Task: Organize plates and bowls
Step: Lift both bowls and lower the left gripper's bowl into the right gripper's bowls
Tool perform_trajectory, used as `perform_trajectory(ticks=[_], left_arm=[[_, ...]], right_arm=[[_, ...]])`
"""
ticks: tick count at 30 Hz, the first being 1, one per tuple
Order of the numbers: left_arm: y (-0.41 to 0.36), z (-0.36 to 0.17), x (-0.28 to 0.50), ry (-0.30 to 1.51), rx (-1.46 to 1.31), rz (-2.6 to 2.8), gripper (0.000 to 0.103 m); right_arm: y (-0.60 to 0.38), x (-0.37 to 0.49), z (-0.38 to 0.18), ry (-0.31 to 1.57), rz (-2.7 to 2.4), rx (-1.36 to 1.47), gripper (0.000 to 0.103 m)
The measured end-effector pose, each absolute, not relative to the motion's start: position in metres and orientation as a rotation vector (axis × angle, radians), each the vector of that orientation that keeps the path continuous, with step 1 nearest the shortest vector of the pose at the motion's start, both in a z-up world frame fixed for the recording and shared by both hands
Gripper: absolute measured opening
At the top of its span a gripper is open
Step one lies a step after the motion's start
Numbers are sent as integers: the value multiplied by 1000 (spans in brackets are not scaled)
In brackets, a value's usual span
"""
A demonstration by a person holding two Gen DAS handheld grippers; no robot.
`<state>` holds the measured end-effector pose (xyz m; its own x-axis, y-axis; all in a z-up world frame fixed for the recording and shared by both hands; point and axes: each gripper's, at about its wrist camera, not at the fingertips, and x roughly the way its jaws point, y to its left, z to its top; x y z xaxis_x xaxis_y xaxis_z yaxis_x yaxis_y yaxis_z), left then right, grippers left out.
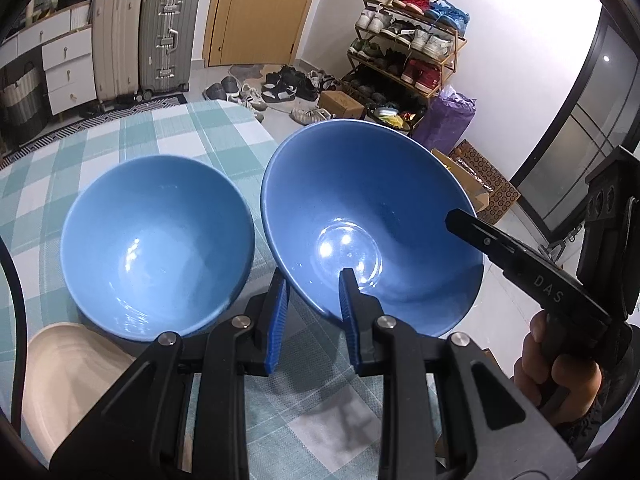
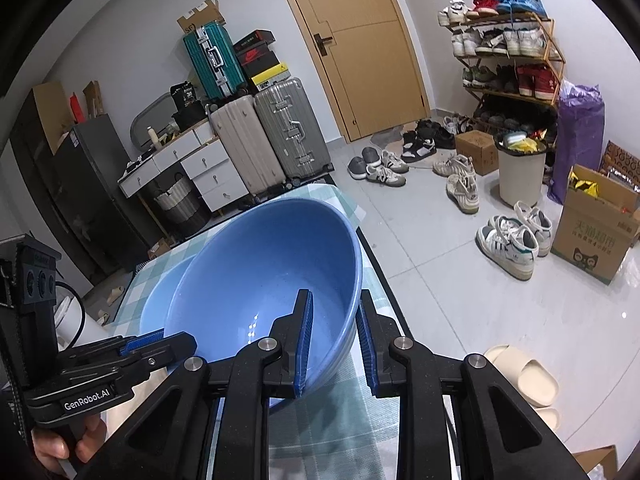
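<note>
Two blue bowls show in the left wrist view. One blue bowl (image 1: 156,248) rests on the checked tablecloth (image 1: 168,132). The second blue bowl (image 1: 368,216) is tilted and raised beside it. My left gripper (image 1: 314,284) straddles its near rim, one finger inside and one outside. My right gripper (image 2: 334,312) straddles the same bowl's (image 2: 264,280) opposite rim, and its finger (image 1: 480,236) shows at the bowl's right edge. The resting bowl (image 2: 160,304) peeks out behind. A beige plate (image 1: 68,376) lies at the near left.
The table edge (image 2: 376,264) runs just right of the raised bowl, with tiled floor, shoes and a cardboard box (image 2: 596,232) beyond. Suitcases (image 1: 144,40) and a shoe rack (image 1: 408,40) stand against the far wall.
</note>
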<state>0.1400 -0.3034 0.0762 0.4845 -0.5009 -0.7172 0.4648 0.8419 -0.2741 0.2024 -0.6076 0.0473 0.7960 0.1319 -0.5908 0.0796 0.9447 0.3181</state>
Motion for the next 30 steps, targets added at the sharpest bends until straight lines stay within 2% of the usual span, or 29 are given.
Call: perform_trajectory(ticks=[13,30], left_arm=[[-259,121,125,821,-66,-557,22],[-193,139,130,799,-129,-465,22]], right_arm=[[-569,213,77,629,65,328,23],[-505,247,80,657,145,286,23]])
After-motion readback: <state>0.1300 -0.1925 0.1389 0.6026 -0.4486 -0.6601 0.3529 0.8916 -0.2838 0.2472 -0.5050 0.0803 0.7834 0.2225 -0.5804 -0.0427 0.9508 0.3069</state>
